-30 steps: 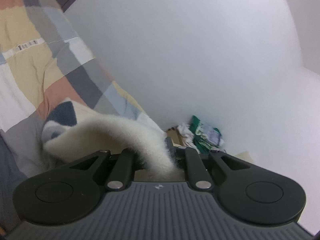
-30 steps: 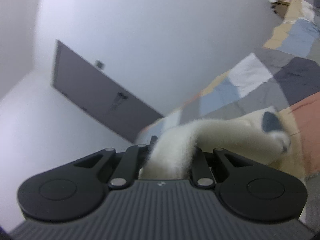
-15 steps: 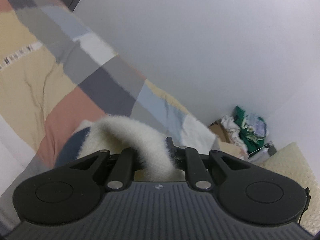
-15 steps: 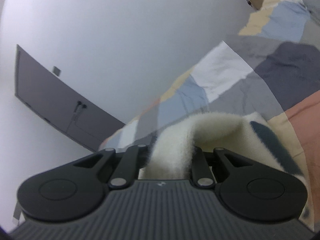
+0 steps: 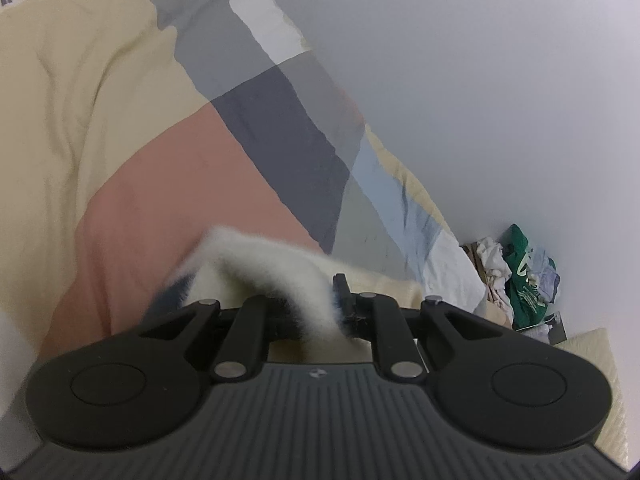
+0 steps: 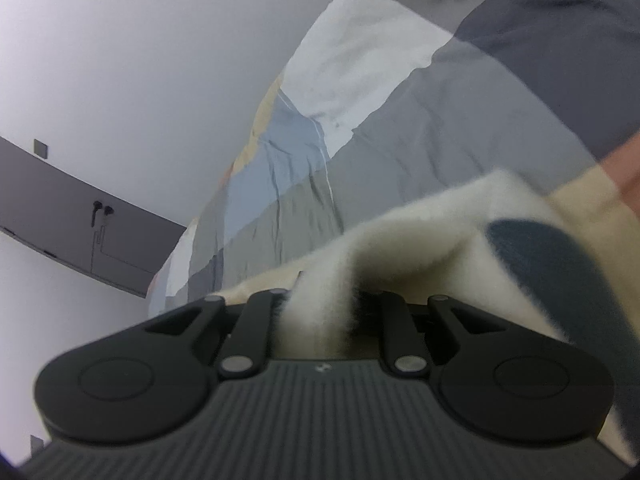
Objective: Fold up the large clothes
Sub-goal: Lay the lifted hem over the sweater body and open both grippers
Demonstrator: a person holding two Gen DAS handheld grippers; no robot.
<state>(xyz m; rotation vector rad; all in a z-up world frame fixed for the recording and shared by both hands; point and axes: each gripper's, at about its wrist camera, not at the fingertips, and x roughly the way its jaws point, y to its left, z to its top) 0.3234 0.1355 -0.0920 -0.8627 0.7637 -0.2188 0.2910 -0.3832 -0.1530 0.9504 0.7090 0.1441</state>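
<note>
We see the left gripper (image 5: 320,312) clamped on a bunched edge of the fluffy cream garment (image 5: 264,264), which shows a dark blue patch and arcs away over the patchwork bedspread (image 5: 160,184). The right gripper (image 6: 320,312) likewise pinches a fold of the same fleece, its jaws nearly together. Beyond the bed's far corner a heap of clothes (image 5: 520,276) sits against the white wall (image 5: 480,80).
</note>
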